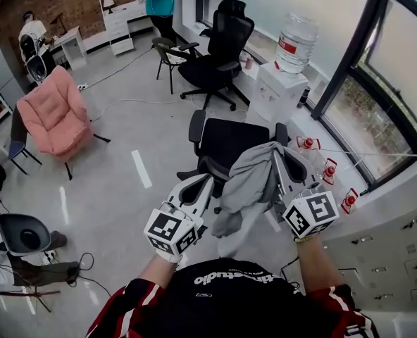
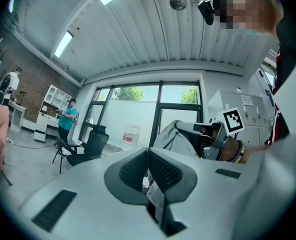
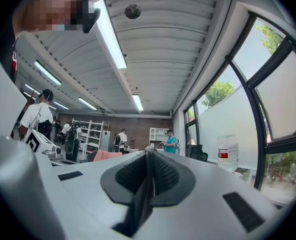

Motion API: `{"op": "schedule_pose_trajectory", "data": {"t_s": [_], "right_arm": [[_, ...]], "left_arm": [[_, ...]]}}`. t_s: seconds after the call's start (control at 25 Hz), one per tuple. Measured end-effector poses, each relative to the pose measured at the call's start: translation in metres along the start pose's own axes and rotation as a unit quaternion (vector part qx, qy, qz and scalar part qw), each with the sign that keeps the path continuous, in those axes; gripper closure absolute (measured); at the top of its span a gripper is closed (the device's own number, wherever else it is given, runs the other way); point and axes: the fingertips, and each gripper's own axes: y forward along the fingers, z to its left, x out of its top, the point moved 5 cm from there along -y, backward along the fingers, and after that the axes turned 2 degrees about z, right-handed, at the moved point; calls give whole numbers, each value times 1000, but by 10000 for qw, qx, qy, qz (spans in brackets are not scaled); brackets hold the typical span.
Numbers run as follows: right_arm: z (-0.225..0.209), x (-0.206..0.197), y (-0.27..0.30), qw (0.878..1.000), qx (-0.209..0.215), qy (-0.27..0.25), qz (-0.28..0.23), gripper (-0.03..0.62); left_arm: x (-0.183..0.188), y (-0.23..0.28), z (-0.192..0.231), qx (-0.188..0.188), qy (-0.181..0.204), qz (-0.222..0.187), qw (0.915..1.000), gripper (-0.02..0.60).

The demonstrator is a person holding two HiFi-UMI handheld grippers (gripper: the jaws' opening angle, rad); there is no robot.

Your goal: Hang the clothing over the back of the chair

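A grey garment [image 1: 247, 180] hangs bunched between my two grippers, just in front of a black office chair [image 1: 226, 143] whose back faces me. My left gripper [image 1: 203, 184] is shut on the garment's lower left part. In the left gripper view a strip of cloth [image 2: 157, 198] shows pinched under my left gripper [image 2: 148, 154]. My right gripper [image 1: 279, 153] holds the garment's upper edge, higher and nearer the chair back. In the right gripper view my right gripper [image 3: 149, 156] is shut on a thin dark fold [image 3: 144, 194]. The garment [image 2: 179, 140] also drapes from the right gripper in the left gripper view.
A second black office chair [image 1: 221, 53] stands farther back, and a pink armchair [image 1: 53, 113] at the left. A water dispenser [image 1: 279, 90] with a bottle [image 1: 295, 42] stands by the window. Grey cabinets [image 1: 395, 252] are on my right. Cables [image 1: 82, 266] lie on the floor.
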Motion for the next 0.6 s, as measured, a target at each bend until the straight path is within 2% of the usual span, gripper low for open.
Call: {"op": "schedule_pose_trajectory", "data": {"t_s": [0.24,0.4,0.6], "right_arm": [[-32,5,39,9990,398,-208,31,563],[-47,4,61,9943,947,-488,76,562],[-72,-9,87,9846,1666,-516,107,560]], "left_arm": [[3,31,8,-18,9,22,10000,557],[-1,47,11,-48,-54,68,10000,557],[-3,66,17,9,-39,123,9999,557]]}}
